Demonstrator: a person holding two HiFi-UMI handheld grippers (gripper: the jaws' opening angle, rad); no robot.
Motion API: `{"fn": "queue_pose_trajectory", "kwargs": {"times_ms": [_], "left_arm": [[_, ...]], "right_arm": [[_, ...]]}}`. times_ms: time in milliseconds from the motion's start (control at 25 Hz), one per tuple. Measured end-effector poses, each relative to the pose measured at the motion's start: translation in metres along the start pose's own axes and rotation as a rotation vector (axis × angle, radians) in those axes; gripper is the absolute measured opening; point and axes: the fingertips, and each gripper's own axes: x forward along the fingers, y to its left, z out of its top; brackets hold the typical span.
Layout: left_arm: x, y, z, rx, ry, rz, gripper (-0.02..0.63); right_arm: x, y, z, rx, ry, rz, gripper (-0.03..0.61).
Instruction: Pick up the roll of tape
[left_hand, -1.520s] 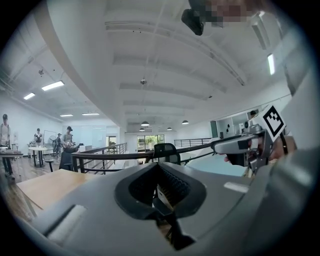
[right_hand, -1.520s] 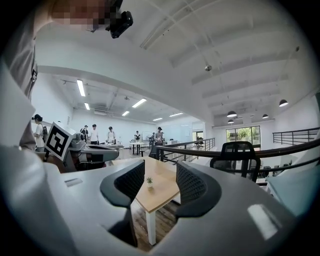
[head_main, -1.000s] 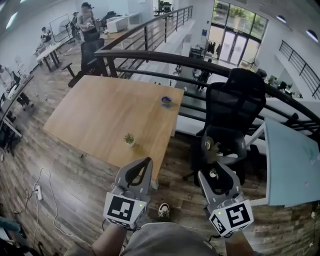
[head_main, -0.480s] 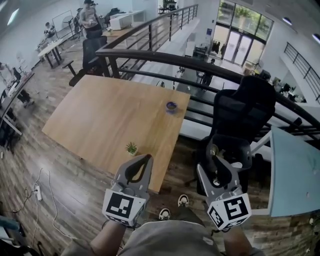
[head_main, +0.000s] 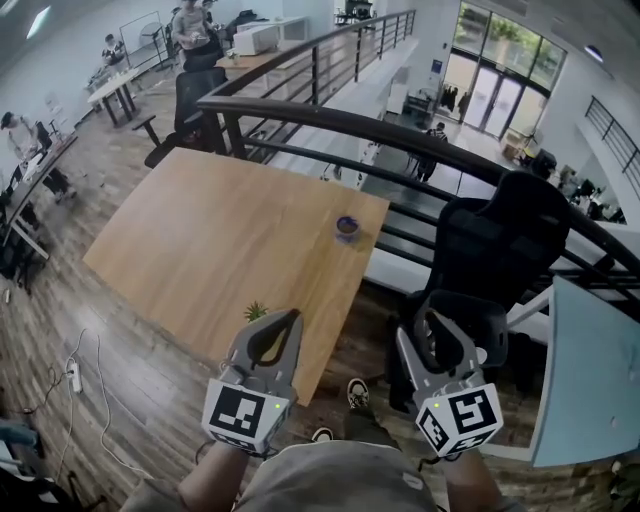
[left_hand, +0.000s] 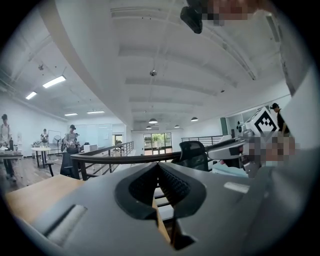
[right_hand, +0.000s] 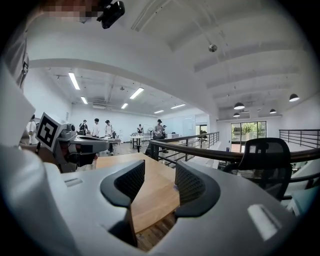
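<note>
Right now, you are standing at the near right corner of a long wooden tabletop (head_main: 200, 230), holding both tools low in front of your body and above the wood-plank floor (head_main: 150, 370). Your left tongs (head_main: 291, 318) are pressed together with nothing between them, and their tips point toward the tabletop's near edge. Your right tongs (head_main: 440, 330) are spread and hold nothing; through their gap the right gripper view shows only the tabletop. The roll of tape (head_main: 347, 226), small and bluish, lies flat on the tabletop near its far right edge, well apart from both tongs. A small green plant (head_main: 256, 311) stands near the tabletop's near edge, just left of the left tongs' tips as seen from the head view. A black office chair (head_main: 490, 250) sits to the right of the tabletop, behind the right tongs. A dark metal railing (head_main: 400, 130) curves along the far side.
</note>
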Motion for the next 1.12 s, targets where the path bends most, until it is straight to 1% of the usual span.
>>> {"fn": "queue_pose_trajectory", "kwargs": {"times_ms": [80, 200, 360, 560, 640, 760, 880, 1120], "left_arm": [[0.021, -0.003, -0.004, -0.016, 0.018, 0.016, 0.002], [0.050, 0.008, 0.000, -0.025, 0.031, 0.049, 0.002], [0.082, 0.019, 0.010, -0.029, 0.052, 0.103, 0.002], [0.117, 0.033, 0.007, -0.016, 0.064, 0.170, 0.002], [0.126, 0.034, 0.008, -0.025, 0.075, 0.193, 0.002], [0.139, 0.037, 0.007, -0.023, 0.086, 0.214, 0.002], [0.149, 0.046, 0.006, 0.012, 0.079, 0.224, 0.002], [0.166, 0.058, 0.002, 0.013, 0.097, 0.222, 0.002]], "right_arm": [[0.013, -0.020, -0.006, 0.003, 0.008, 0.019, 0.179], [0.041, -0.041, -0.004, 0.004, 0.034, 0.053, 0.179], [0.072, -0.070, 0.004, 0.005, 0.062, 0.104, 0.179], [0.111, -0.099, -0.001, 0.005, 0.087, 0.170, 0.179], [0.121, -0.109, -0.002, 0.005, 0.093, 0.189, 0.179], [0.132, -0.123, -0.004, 0.012, 0.100, 0.206, 0.179], [0.145, -0.131, -0.007, 0.025, 0.117, 0.213, 0.179], [0.171, -0.147, -0.025, 0.081, 0.199, 0.198, 0.179]]}}
